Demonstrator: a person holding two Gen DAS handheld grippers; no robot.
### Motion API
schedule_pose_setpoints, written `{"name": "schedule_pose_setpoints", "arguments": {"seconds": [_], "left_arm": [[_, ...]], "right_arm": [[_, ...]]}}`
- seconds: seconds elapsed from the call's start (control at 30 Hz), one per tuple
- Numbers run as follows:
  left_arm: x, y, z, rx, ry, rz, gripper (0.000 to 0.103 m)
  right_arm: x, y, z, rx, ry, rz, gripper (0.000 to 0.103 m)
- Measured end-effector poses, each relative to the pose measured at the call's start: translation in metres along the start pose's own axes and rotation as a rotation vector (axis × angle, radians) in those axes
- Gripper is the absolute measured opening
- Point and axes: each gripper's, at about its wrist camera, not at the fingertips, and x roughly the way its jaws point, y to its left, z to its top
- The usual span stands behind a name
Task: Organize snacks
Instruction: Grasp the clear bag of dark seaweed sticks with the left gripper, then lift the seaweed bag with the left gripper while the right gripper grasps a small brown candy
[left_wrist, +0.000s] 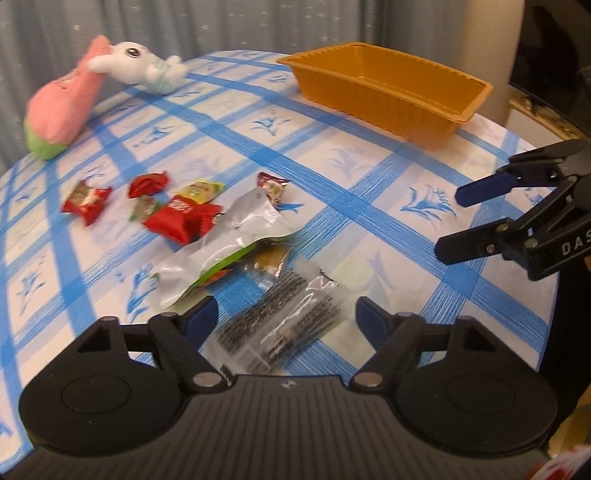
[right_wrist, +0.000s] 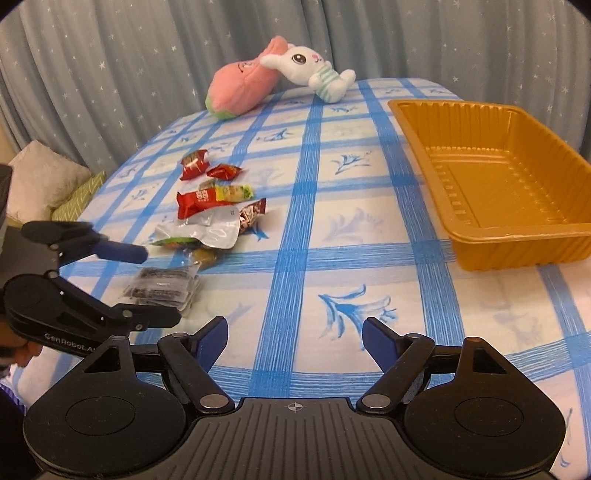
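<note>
Several snack packets lie in a loose pile on the blue checked tablecloth: a clear bag of dark sticks (left_wrist: 284, 325) (right_wrist: 162, 288), a silver pouch (left_wrist: 229, 236) (right_wrist: 207, 229), a red wrapper (left_wrist: 184, 218) (right_wrist: 195, 203) and smaller red and green ones. The orange tray (left_wrist: 391, 92) (right_wrist: 495, 181) stands empty at the back right. My left gripper (left_wrist: 286, 317) (right_wrist: 162, 284) is open, its jaws either side of the clear bag just above it. My right gripper (right_wrist: 293, 336) (left_wrist: 448, 218) is open and empty over bare cloth to the right of the pile.
A pink plush (left_wrist: 62, 107) (right_wrist: 240, 88) and a white rabbit plush (left_wrist: 144, 66) (right_wrist: 314, 72) lie at the table's far edge before a grey curtain. Cushions (right_wrist: 48, 181) sit beyond the table's left edge. The table edge runs close on the right (left_wrist: 554, 280).
</note>
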Motion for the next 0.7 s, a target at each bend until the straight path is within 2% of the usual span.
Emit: {"name": "schedule_pose_setpoints", "arguments": {"seconds": [0.13,0.17,0.2,0.3,0.4,0.5,0.7], "left_arm": [[0.003,0.006,-0.002,0.014,0.003,-0.048,0.070],[0.002,0.008,-0.003,0.005,0.003,-0.049,0.066],[0.000,0.009,-0.003,-0.012,0.018,-0.040,0.053],[-0.007,0.010,-0.010,-0.052,0.043,-0.011,0.039],[-0.014,0.007,-0.017,-0.113,0.050,0.032,0.037],[-0.024,0.005,-0.026,-0.193,0.055,0.085,0.037],[-0.040,0.011,-0.043,-0.316,0.054,0.245,0.036]], "right_arm": [[0.009,0.000,0.000,-0.001,0.015,-0.006,0.080],[0.011,0.000,0.000,-0.003,0.017,-0.007,0.080],[0.012,0.000,0.000,-0.004,0.019,-0.007,0.080],[0.015,0.003,0.002,-0.009,0.017,0.002,0.080],[0.019,0.010,0.006,-0.027,0.011,0.023,0.079],[0.025,0.020,0.010,-0.046,0.001,0.059,0.073],[0.045,0.042,0.023,-0.100,-0.016,0.117,0.063]]}}
